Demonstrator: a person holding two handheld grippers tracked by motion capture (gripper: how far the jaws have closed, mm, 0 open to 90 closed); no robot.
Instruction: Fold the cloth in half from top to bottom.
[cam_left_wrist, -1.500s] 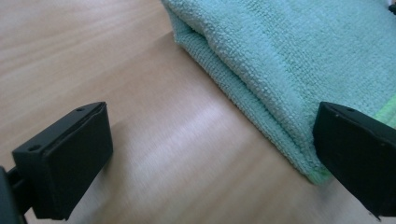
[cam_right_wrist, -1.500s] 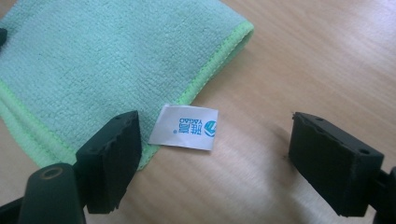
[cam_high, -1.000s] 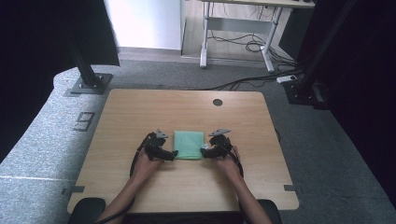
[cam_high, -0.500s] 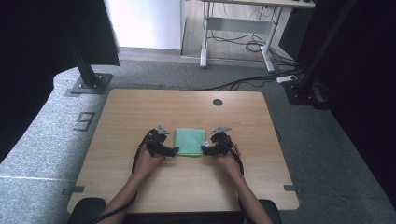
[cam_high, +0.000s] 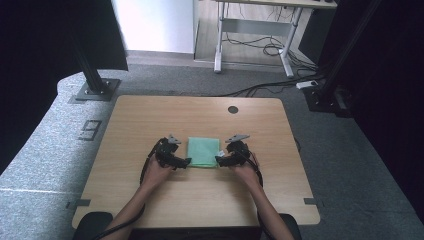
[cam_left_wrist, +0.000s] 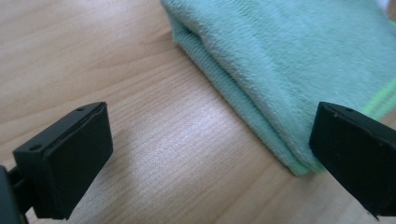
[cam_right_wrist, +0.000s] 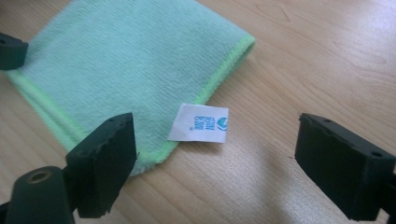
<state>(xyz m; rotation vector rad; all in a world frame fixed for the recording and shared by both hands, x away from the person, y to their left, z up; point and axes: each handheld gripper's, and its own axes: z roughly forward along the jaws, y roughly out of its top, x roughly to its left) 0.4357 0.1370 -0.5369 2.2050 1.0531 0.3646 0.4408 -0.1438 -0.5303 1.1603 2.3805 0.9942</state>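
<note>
Both grippers, left (cam_high: 188, 161) & right (cam_high: 218, 160), have jaws apart, the right's just widened, flanking folded green microfibre cloth (cam_high: 203, 151) to take near corners.

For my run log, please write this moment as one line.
cloth: folded, flat on table | left gripper: jaws open beside cloth | right gripper: jaws just opening, label between, untouched

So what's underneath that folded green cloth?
The green cloth lies flat on the wooden table, with bare wood all round it. A white label sticks out at one edge. Anything between its folded layers is covered.
</note>
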